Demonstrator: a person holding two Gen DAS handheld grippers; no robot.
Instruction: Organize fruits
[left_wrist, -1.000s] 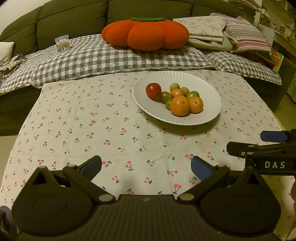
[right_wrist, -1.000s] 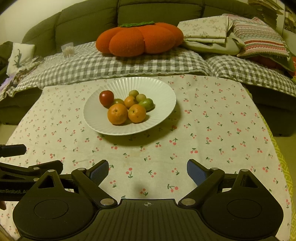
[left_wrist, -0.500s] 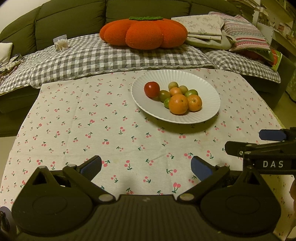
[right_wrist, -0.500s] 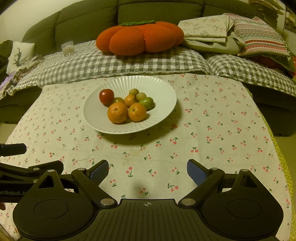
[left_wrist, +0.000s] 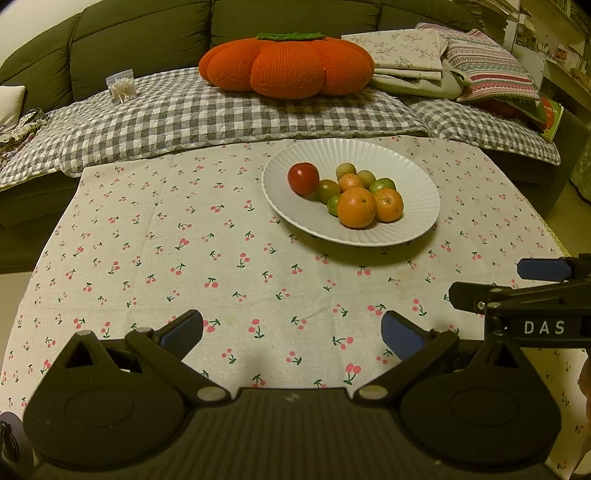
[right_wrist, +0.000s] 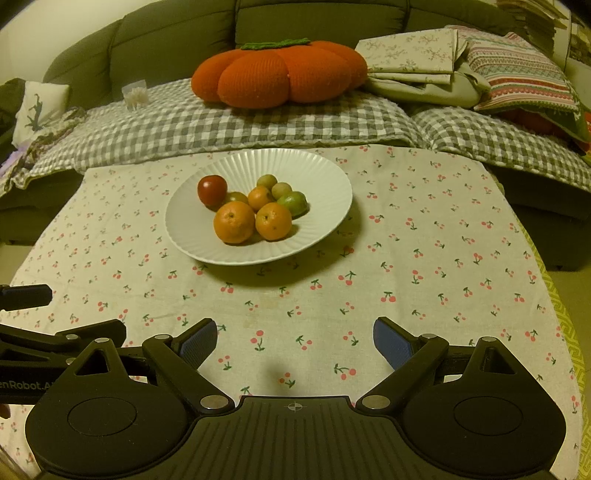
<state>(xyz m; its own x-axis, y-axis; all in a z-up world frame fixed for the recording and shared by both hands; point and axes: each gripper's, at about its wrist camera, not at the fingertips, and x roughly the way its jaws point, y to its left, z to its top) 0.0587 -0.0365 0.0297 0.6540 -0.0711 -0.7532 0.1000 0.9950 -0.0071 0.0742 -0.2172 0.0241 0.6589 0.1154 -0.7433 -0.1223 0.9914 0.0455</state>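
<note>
A white ribbed plate (left_wrist: 417, 221) (right_wrist: 325, 177) stands on the cherry-print tablecloth. It holds a red tomato (left_wrist: 303, 178) (right_wrist: 212, 188), two large oranges (left_wrist: 356, 207) (right_wrist: 234, 222), a smaller orange and several small green fruits (left_wrist: 382, 183) (right_wrist: 293, 203). My left gripper (left_wrist: 291, 332) is open and empty above the near cloth, with the plate ahead to the right. My right gripper (right_wrist: 295, 341) is open and empty, with the plate ahead to the left. The right gripper also shows at the right edge of the left wrist view (left_wrist: 524, 291).
A cherry-print cloth (left_wrist: 166, 240) covers the table. Behind it is a sofa with a grey checked blanket (left_wrist: 221, 110), an orange pumpkin cushion (left_wrist: 288, 66) (right_wrist: 277, 74) and folded fabrics (left_wrist: 461, 62). The table's right edge drops to the floor (right_wrist: 569, 332).
Both grippers have drifted slightly, so the plate sits a little higher in both views. Both stay open and empty. The fruits have not moved.
</note>
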